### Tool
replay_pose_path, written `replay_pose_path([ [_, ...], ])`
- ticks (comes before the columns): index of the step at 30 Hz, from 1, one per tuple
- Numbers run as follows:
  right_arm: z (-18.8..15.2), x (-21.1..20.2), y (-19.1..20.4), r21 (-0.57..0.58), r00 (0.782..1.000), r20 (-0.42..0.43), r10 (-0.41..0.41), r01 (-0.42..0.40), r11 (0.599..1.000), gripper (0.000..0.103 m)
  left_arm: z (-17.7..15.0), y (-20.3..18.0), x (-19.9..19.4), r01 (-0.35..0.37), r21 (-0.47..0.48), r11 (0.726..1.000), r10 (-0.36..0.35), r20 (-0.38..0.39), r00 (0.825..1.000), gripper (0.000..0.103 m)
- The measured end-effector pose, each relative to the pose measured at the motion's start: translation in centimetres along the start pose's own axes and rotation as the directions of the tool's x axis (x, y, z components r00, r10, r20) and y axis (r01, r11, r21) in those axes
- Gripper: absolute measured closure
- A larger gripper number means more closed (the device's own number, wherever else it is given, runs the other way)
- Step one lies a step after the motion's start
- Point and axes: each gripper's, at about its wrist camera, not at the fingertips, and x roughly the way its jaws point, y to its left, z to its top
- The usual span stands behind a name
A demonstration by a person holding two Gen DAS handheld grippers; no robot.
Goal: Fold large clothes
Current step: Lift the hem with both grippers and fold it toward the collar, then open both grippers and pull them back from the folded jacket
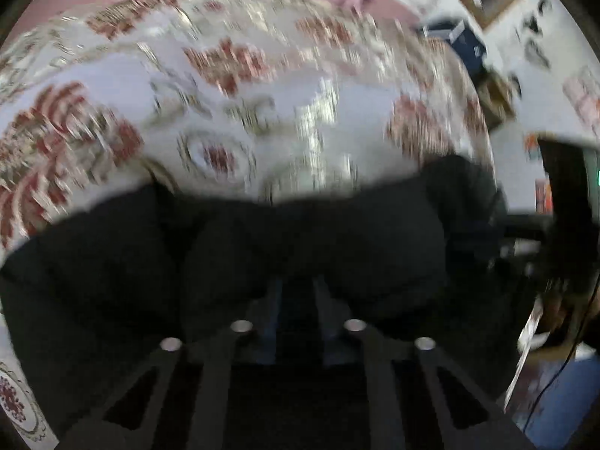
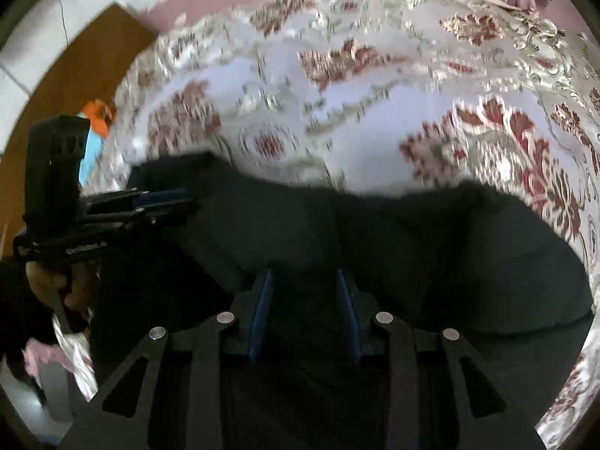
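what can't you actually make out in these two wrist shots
- Left wrist view: the left gripper fingertips are buried in the dark, bulky garment.
- Both views: motion blur smears the white bedspread with red floral print.
- Right wrist view: the garment's type and full outline; the picture's edges cut it off.

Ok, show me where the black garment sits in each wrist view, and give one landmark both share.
Left wrist: the black garment fills the lower half, bunched over the left gripper, whose fingers are buried in it.
Right wrist: the garment spans the lower middle and right, around the right gripper; the left gripper meets its left edge.
Shared landmark: the floral bedspread just above the garment.
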Motion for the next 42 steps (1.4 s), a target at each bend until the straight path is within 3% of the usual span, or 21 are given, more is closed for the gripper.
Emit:
replay_pose_path([
  [3,0.0,1.1,-0.2,-0.026,0.997,-0.08,-0.005,0.003,1.0,0.073,-0.4,-0.1,1.4,-0.008,0.036,0.999,0.011,-0.067,0.998,0.094],
  [6,0.5,2.6,0.3,-0.042,0.99,-0.137,-0.029,0.023,0.999,0.073,-0.1,-0.5,3.4,-0.068,0.078,0.995,0.077,-0.126,0.989,0.094],
  [12,1.1,6.3,2.4,-0.178,0.97,-0.158,-0.186,0.157,0.971,0.073,0.4,-1.6,6.8,-0.227,0.107,0.968,0.239,-0.119,0.964,0.099],
  [18,0.6,8.0,2.1,-0.158,0.98,-0.077,-0.181,0.167,0.973,0.073,-0.8,-1.0,7.4,-0.223,0.055,0.973,0.225,-0.038,0.974,0.099],
  [21,-0.7,6.6,2.1,-0.151,0.987,0.012,-0.161,0.161,0.975,0.073,-1.4,-0.2,5.6,-0.17,-0.028,0.985,0.17,-0.002,0.985,0.099],
  [24,-1.9,4.3,1.9,-0.126,0.989,0.083,-0.126,0.136,0.983,0.073,-2.2,-0.4,2.9,-0.189,-0.095,0.977,0.196,0.061,0.979,0.099],
  [25,-2.3,3.4,1.9,-0.111,0.988,0.104,-0.115,0.127,0.986,0.07,-2.5,-0.9,1.9,-0.2,-0.102,0.974,0.209,0.092,0.974,0.099],
  [28,-3.3,1.2,1.7,-0.077,0.982,0.163,-0.098,0.111,0.991,0.05,-3.4,-1.6,0.0,-0.227,-0.12,0.966,0.243,0.135,0.961,0.095],
  [31,-4.0,-0.6,1.7,-0.072,0.963,0.224,-0.146,0.166,0.983,0.041,-4.2,-2.0,-2.0,-0.225,-0.172,0.959,0.255,0.175,0.951,0.081],
  [32,-4.4,-1.4,1.7,-0.068,0.957,0.248,-0.153,0.175,0.982,0.041,-4.4,-2.2,-2.6,-0.222,-0.188,0.957,0.256,0.186,0.949,0.065],
  [33,-4.7,-2.2,1.7,-0.06,0.951,0.265,-0.159,0.181,0.982,0.04,-4.3,-2.1,-3.1,-0.221,-0.202,0.954,0.26,0.195,0.946,0.043],
  [35,-5.1,-3.6,1.8,-0.042,0.937,0.299,-0.18,0.201,0.979,0.031,-5.1,-2.6,-4.8,-0.211,-0.249,0.945,0.273,0.249,0.929,0.026],
  [38,-5.9,-5.9,2.0,-0.022,0.908,0.362,-0.21,0.234,0.972,0.018,-6.3,-2.9,-6.8,-0.209,-0.294,0.933,0.294,0.284,0.913,0.022],
  [42,-7.2,-9.0,2.4,0.018,0.872,0.429,-0.235,0.252,0.968,0.009,-7.7,-4.1,-8.7,-0.251,-0.311,0.917,0.344,0.293,0.892,0.013],
])
